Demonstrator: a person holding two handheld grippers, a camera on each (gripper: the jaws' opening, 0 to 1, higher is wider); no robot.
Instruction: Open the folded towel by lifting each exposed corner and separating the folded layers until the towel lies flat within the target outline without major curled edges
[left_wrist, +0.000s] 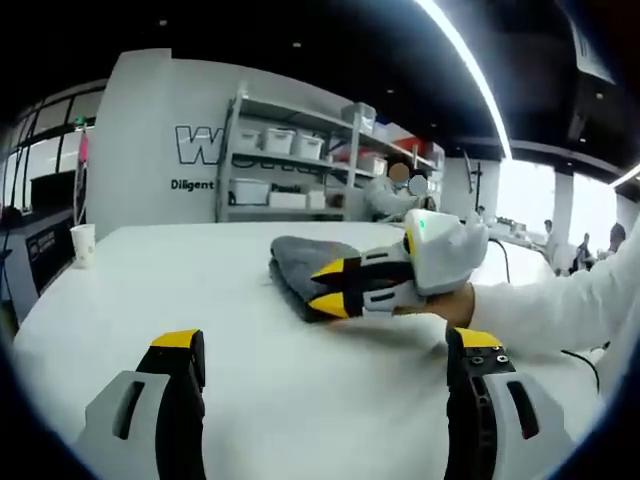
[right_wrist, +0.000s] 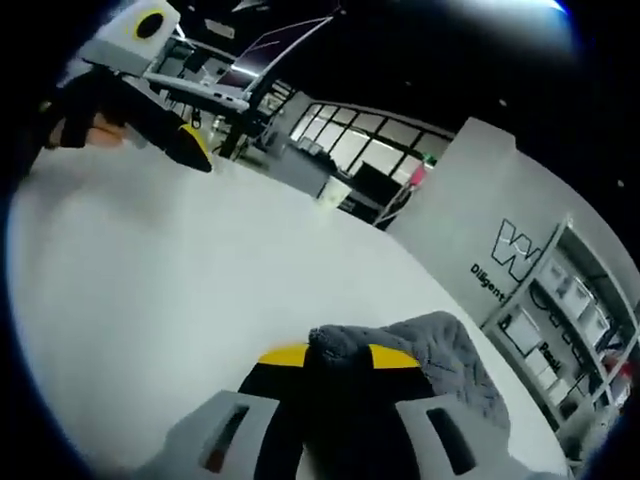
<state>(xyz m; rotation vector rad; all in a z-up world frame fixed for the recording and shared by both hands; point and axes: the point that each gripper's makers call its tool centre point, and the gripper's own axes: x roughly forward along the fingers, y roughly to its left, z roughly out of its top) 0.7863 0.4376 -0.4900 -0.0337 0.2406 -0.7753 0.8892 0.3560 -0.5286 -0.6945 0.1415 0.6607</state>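
A folded grey towel (left_wrist: 295, 262) lies on the white table (left_wrist: 150, 290), a little beyond its middle. My right gripper (left_wrist: 330, 287) comes in from the right and is shut on the towel's near edge, one yellow tip above it and one below. In the right gripper view, the towel (right_wrist: 440, 350) bunches up between that gripper's (right_wrist: 340, 356) yellow tips and spreads away to the right. My left gripper (left_wrist: 328, 340) stands wide open over bare table in front of the towel, holding nothing. In the right gripper view the left gripper (right_wrist: 190, 148) hangs at the upper left.
A paper cup (left_wrist: 83, 243) (right_wrist: 333, 190) stands near the table's far left edge. Metal shelving with white bins (left_wrist: 290, 165) stands behind the table against a lettered wall. A white sleeve (left_wrist: 550, 305) and a dark cable (left_wrist: 580, 360) cross the table's right side.
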